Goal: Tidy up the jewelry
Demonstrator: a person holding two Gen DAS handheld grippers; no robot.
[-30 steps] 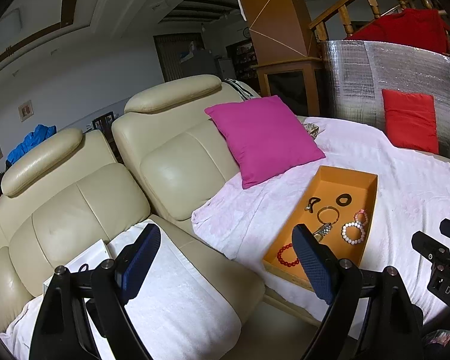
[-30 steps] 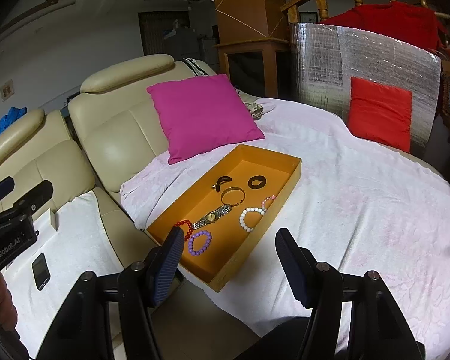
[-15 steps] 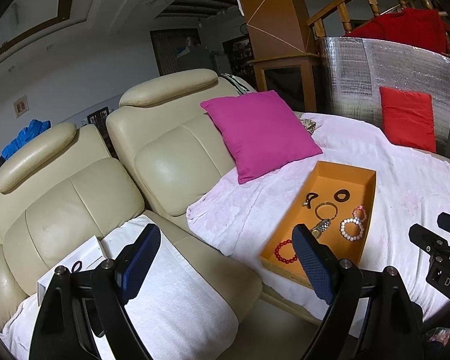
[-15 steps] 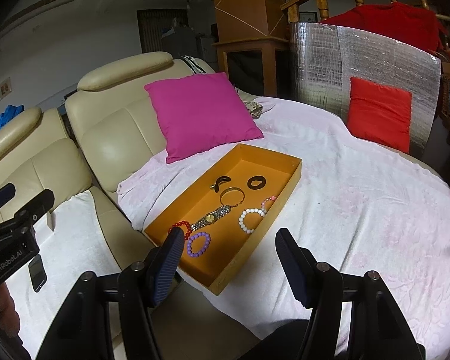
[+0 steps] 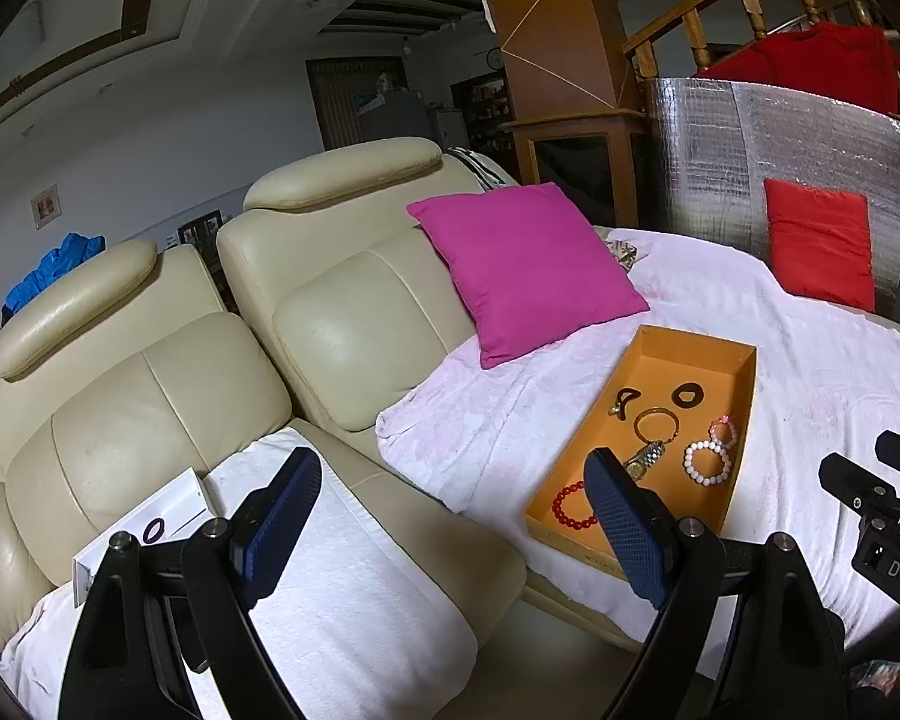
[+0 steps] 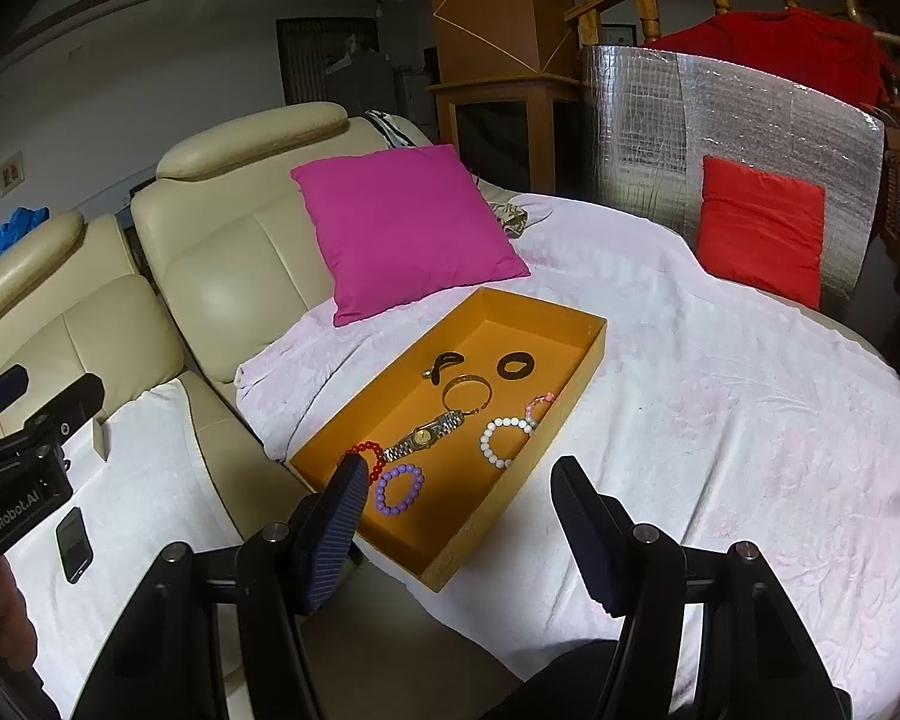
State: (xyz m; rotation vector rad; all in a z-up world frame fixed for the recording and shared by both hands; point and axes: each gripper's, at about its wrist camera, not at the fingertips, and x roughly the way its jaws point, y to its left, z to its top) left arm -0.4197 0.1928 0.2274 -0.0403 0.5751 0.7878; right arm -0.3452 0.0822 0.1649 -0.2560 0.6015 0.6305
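Observation:
An orange tray lies on the white-covered table and also shows in the left wrist view. It holds a gold watch, a gold bangle, a white bead bracelet, a purple bead bracelet, a red bead bracelet, a pink bracelet and two dark pieces. My right gripper is open and empty, just short of the tray's near end. My left gripper is open and empty over the sofa seat, left of the tray.
A white box with a dark ring lies on the white towel on the cream sofa. A phone lies on that towel. A magenta cushion and a red cushion stand behind the tray.
Both views have shifted slightly left, so the tray sits a little more to the right. Both grippers stay open.

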